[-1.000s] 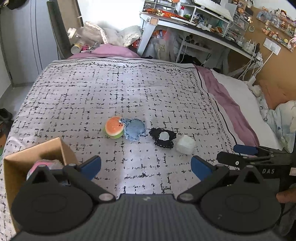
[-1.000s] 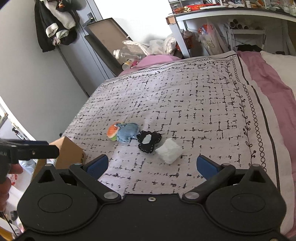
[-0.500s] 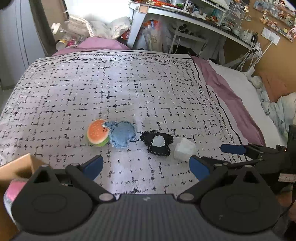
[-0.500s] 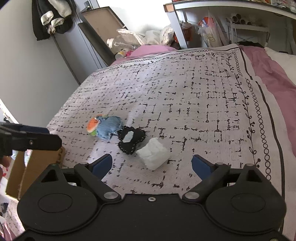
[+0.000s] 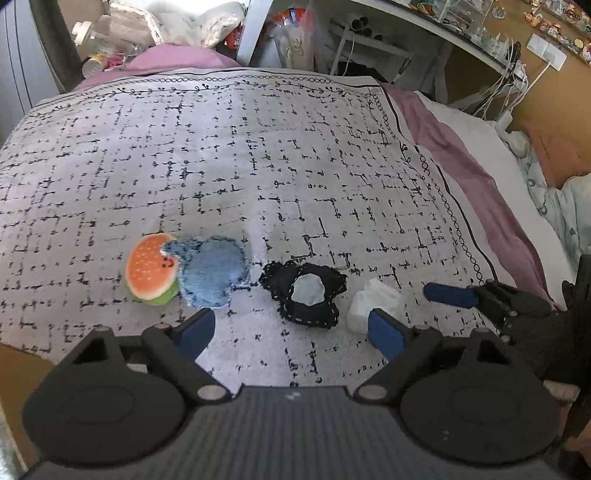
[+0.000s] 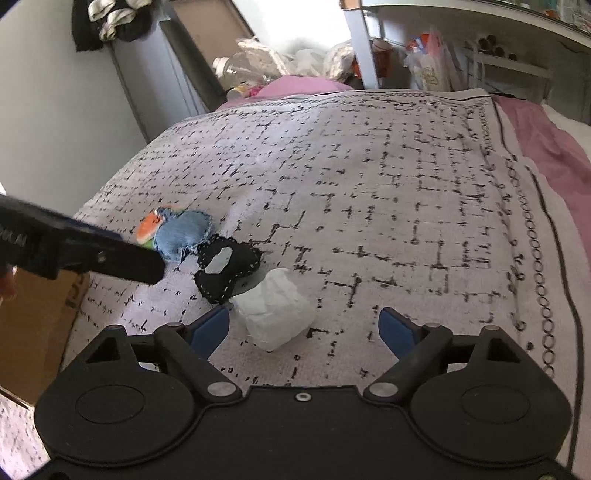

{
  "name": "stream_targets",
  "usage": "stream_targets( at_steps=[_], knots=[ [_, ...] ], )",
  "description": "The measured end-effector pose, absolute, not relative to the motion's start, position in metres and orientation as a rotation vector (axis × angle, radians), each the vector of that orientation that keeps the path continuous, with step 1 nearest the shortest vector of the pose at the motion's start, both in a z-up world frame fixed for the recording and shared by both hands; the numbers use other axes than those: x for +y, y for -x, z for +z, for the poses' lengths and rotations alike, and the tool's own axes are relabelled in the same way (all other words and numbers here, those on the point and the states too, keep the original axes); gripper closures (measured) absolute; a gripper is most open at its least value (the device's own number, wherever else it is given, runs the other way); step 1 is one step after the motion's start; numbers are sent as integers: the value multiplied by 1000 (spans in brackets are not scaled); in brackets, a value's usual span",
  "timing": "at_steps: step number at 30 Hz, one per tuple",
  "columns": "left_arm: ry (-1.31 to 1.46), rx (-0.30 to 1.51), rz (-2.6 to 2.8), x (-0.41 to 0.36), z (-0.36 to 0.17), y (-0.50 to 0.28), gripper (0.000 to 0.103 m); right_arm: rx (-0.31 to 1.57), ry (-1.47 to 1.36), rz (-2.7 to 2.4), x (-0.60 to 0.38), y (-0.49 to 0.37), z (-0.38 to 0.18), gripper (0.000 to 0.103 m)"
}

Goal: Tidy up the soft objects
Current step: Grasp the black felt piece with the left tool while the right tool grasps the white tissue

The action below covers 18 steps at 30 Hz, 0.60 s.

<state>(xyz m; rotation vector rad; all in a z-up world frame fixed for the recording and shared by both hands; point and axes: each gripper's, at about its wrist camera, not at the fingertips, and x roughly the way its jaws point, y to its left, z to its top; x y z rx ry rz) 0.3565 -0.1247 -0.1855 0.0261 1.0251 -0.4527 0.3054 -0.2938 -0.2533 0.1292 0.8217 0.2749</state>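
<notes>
Several soft things lie in a row on the patterned bedspread (image 5: 258,147): a burger plush (image 5: 149,271), a blue denim pouch (image 5: 212,271), a black lace-edged piece (image 5: 304,293) and a white soft block (image 5: 373,304). My left gripper (image 5: 291,332) is open and empty, just short of the black piece. My right gripper (image 6: 304,328) is open and empty, with the white block (image 6: 273,314) just ahead of its left finger. The black piece (image 6: 225,269), the denim pouch (image 6: 183,236) and the burger plush (image 6: 147,230) lie beyond it.
A cardboard box (image 6: 33,325) stands at the bed's left edge. The right gripper shows at the right of the left wrist view (image 5: 480,299). The left gripper crosses the left of the right wrist view (image 6: 85,254). A desk (image 5: 406,33) and clutter stand beyond the bed.
Both grippers have moved forward and down toward the row of soft things. The box has slid out of the left wrist view. Both stay open.
</notes>
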Motion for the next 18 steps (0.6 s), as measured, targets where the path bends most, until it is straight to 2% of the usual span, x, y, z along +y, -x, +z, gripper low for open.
stream_targets(
  at_steps=[5,7,9,10,18],
  knots=[
    [-40,1044,-473,-135,-195,-367,16,808,-102,286,-287,-310,-258,27],
    [-39,1050,-480,-137,-197,-371,16,801,-90,284,-286,-309,-259,35],
    [-45,1056,-485,-141,-199,-374,16,796,-71,277,-286,-309,-259,51],
    [-47,1057,-488,-142,-200,-375,16,795,-65,271,-287,-310,-259,54],
    [-61,1056,-515,-157,-204,-384,16,802,-88,254,-296,-312,-260,55]
  ],
)
